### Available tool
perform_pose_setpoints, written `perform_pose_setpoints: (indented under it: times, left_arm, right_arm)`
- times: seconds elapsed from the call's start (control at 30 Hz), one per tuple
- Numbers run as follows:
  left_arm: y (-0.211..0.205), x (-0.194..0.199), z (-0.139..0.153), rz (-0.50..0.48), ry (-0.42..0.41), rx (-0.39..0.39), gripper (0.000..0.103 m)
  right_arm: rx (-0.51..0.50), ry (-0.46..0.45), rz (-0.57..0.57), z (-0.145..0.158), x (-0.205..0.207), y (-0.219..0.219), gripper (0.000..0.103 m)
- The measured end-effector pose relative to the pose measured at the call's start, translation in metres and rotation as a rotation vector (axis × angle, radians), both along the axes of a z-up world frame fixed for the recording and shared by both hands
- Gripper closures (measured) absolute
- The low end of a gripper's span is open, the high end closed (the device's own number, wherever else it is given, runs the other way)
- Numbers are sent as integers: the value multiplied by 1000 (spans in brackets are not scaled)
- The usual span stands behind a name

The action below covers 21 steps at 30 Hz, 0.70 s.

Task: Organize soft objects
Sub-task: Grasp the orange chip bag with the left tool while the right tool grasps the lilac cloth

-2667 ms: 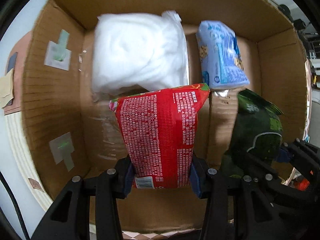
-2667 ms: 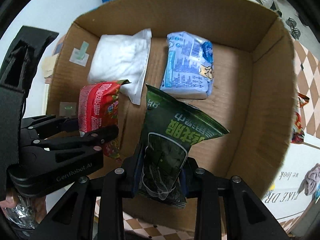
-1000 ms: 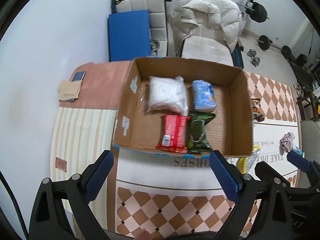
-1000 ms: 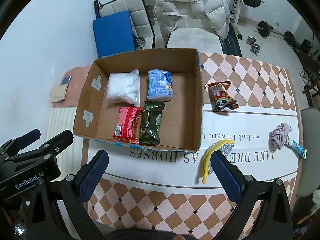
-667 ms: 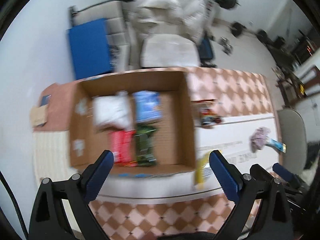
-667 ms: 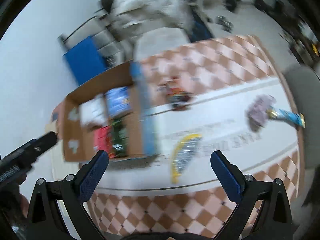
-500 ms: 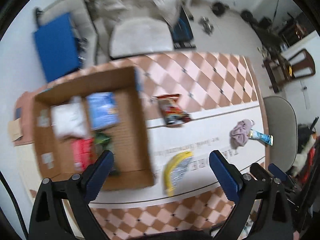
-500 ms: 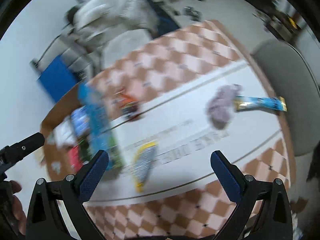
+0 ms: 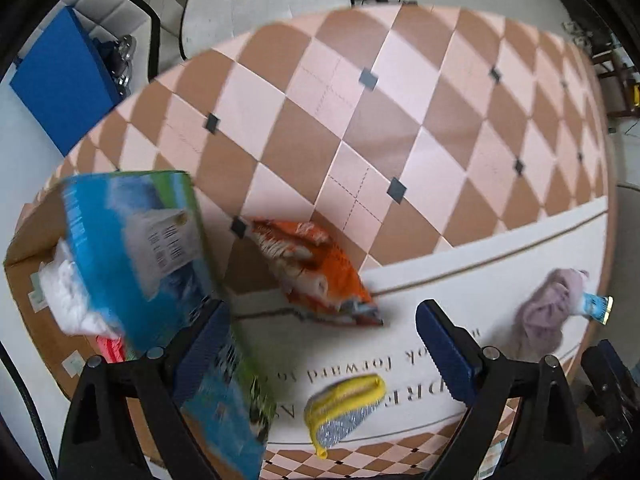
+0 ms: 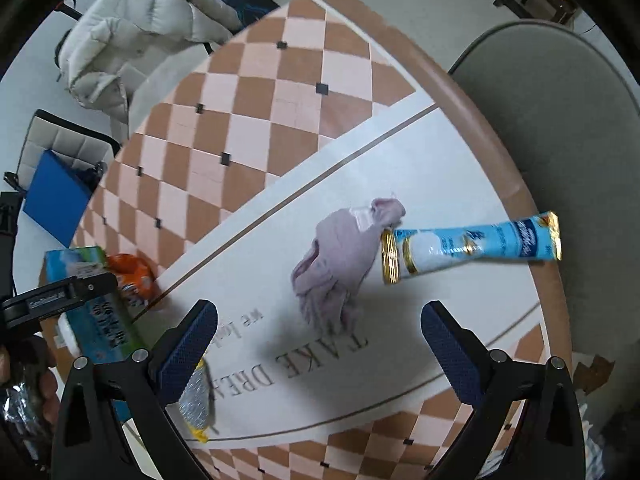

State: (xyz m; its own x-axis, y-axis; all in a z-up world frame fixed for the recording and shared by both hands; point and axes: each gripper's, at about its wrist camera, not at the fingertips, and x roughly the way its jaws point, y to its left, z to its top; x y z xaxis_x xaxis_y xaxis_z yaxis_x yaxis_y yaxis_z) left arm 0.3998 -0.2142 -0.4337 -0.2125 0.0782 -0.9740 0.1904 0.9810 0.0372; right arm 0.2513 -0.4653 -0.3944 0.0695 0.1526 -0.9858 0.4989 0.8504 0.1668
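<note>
My left gripper is open and empty, above an orange snack bag lying on the table beside the cardboard box. A yellow and silver packet lies below it. My right gripper is open and empty, above a crumpled lilac cloth that touches a light blue tube. The cloth and tube end also show in the left wrist view at the right. The box holds a white bag and a red packet.
The table has a checkered cloth with a white printed band. A grey chair stands at the table's right edge. A white jacket on a chair and a blue pad lie beyond. The orange bag and packet show at left.
Both grippers let go of the red and green packets in the box, opened, pulled back and swung right. They now face the loose items on the table.
</note>
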Motion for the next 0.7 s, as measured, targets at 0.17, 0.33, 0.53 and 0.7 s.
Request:
perform_pose_setpoints:
  times: [0.17, 0.33, 0.53, 0.7]
  left_arm:
    - [-8, 5, -35, 8, 63, 29, 8]
    - [-14, 3, -48, -20, 43, 64, 56]
    - [-13, -18, -17, -46, -37, 4, 60]
    - [5, -49, 45, -40, -133, -107, 60]
  right_arm:
    - [21, 72, -2, -35, 13, -6, 0]
    - [71, 123, -7, -61, 17, -4, 11]
    - [39, 129, 38, -62, 15, 10, 69]
    - [68, 12, 132, -8, 11, 52, 71]
